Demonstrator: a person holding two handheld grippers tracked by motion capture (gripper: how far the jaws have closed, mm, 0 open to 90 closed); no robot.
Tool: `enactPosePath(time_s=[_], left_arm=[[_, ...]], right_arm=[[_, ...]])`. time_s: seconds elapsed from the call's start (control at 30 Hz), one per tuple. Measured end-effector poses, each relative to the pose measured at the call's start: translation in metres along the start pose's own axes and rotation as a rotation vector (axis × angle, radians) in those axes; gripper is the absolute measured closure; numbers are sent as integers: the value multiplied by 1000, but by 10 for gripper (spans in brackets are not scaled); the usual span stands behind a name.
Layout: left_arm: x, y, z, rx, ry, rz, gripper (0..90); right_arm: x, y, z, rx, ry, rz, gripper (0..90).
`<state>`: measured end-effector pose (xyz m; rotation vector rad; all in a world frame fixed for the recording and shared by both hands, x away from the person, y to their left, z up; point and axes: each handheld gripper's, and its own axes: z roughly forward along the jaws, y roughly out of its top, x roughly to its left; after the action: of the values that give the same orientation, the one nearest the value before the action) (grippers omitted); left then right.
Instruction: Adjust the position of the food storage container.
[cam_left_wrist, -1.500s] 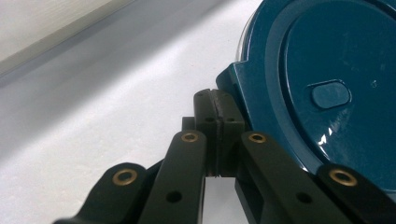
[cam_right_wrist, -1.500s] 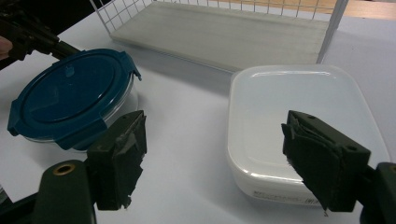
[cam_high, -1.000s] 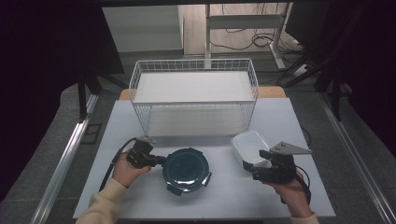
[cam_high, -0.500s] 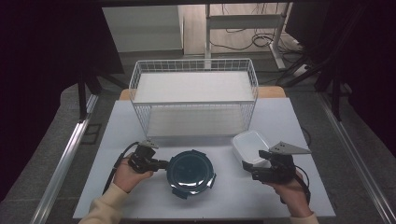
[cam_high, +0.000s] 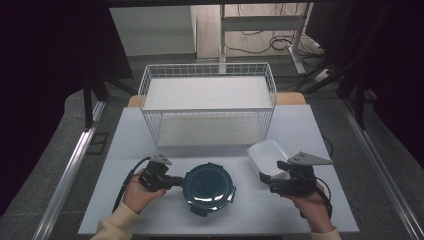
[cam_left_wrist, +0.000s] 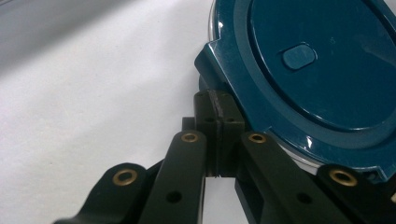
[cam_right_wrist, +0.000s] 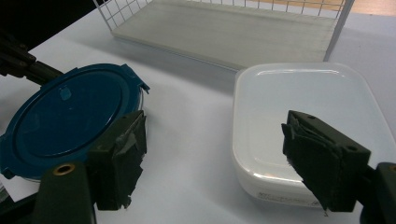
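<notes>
A: What lies in front of you, biggest first?

B: The white tabletop (cam_high: 150, 135) takes up the middle of the high view. Your white wire basket (cam_high: 207, 102) stands at its upper centre. Below it, at lower centre, sits the round dark-teal plastic container lid (cam_high: 208, 186) on its clear bowl. The white rounded-rectangle plastic container (cam_high: 267, 156) lies to the lid's right, near the basket's lower right corner.

A: And my two tools?

B: Your left gripper (cam_high: 172, 181), at lower left, has its jaws pressed together, their tips touching a tab on the lid's left edge. Whether they pinch it I cannot tell. Your right gripper (cam_high: 263, 178), at lower right, has its jaws spread, just at the near edge of the white container and pinching nothing.
</notes>
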<state>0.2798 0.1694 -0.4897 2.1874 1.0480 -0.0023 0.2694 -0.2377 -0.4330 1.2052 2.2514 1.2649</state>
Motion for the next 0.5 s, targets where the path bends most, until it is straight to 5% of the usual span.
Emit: enactPosePath(time_s=[0.17, 0.23, 0.33, 0.5], left_arm=[[-2, -2, 0, -4, -11, -6, 900], [3, -1, -1, -34, -33, -39, 900], [7, 2, -12, -89, 41, -87, 884], [-4, 9, -35, -153, 61, -96, 672]], right_arm=[[1, 0, -1, -4, -3, 1, 215], [1, 1, -2, -8, 0, 1, 214], [2, 1, -3, -14, 2, 7, 213], [0, 1, -5, -28, 5, 14, 210]])
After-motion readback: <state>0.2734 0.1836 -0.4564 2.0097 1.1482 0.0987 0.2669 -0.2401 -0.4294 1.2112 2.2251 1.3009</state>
